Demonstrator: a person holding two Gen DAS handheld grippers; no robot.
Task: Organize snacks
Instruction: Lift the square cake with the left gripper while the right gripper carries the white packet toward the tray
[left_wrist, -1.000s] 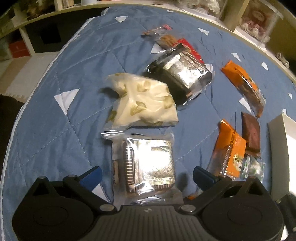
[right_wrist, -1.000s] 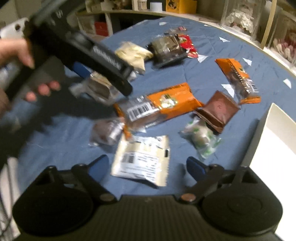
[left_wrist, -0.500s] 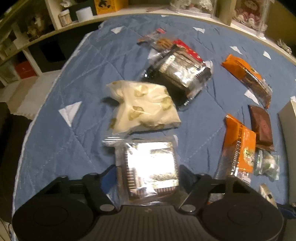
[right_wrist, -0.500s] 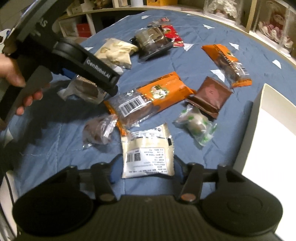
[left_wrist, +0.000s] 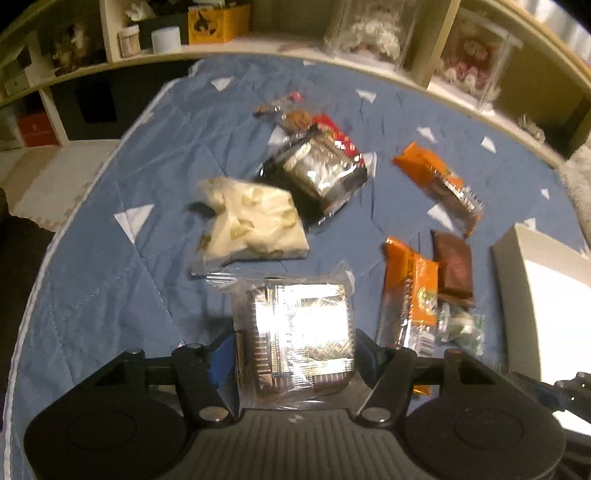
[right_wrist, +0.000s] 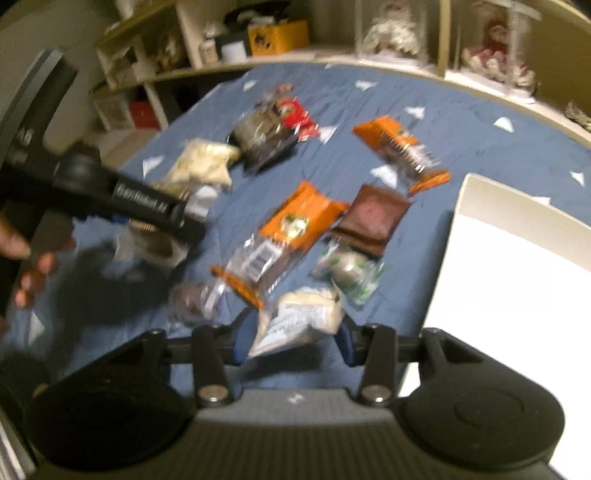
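Gripping a square clear-wrapped tray of dark biscuits with a shiny foil top, my left gripper has just closed its jaws onto the packet's two sides. My right gripper has just closed too, and its jaws pinch a small cream-white sachet with printed text, crumpling it; the right-wrist view is blurred.

Everything lies on a blue quilted cloth with white triangles. Taking the white open box as the landmark: just left of it sit a green-and-white wrapped sweet and a flat brown square packet. Further left lies an orange packet with a clear barcode end. Beyond the box lies a second orange packet. Far left, a cream bag with leaf print touches a second dark tray in clear wrap.
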